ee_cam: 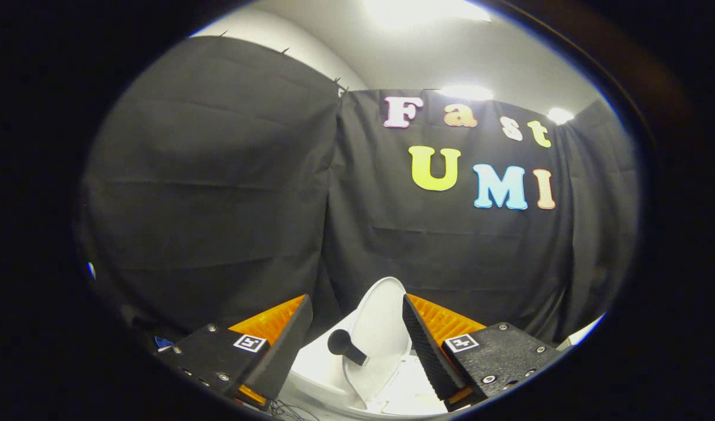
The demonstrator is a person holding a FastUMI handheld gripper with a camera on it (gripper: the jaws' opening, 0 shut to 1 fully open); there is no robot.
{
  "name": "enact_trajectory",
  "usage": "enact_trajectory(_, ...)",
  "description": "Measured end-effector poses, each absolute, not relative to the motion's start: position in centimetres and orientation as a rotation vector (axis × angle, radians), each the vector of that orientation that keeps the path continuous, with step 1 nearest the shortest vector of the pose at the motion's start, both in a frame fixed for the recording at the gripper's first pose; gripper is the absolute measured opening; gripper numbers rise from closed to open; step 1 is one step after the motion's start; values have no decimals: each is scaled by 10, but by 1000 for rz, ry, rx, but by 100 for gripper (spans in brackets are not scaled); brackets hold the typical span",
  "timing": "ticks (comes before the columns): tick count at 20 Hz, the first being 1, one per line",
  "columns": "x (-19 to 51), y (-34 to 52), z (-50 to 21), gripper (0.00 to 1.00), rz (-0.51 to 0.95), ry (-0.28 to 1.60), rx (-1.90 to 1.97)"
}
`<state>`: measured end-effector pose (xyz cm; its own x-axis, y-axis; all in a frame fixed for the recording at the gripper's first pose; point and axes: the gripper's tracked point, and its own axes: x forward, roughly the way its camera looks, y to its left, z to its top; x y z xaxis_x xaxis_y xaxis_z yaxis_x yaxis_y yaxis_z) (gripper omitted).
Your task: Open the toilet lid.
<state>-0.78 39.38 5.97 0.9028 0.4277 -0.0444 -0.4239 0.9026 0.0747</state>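
Gripper (357, 327) fingers spread wide, holding nothing; lid (380, 327) beyond them stands raised, knob (345, 346) free. Opening looks done; withdrawal remains.

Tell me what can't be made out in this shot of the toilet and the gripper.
- Toilet bowl and seat, gripper view: cut off below the open gripper, partly behind its fingers.
- Raised toilet lid: right edge hidden by the right finger.
- Black knob on the lid: its attachment is too small to tell.
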Motion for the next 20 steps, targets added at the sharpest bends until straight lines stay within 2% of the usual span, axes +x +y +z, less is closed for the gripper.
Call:
enact_trajectory(7, 4, 270, 96, 95, 410, -114, 158)
enact_trajectory(13, 20, 134, 74, 95, 270, -160, 98)
enact_trajectory(20, 31, 34, 28, 95, 226, -106, 116)
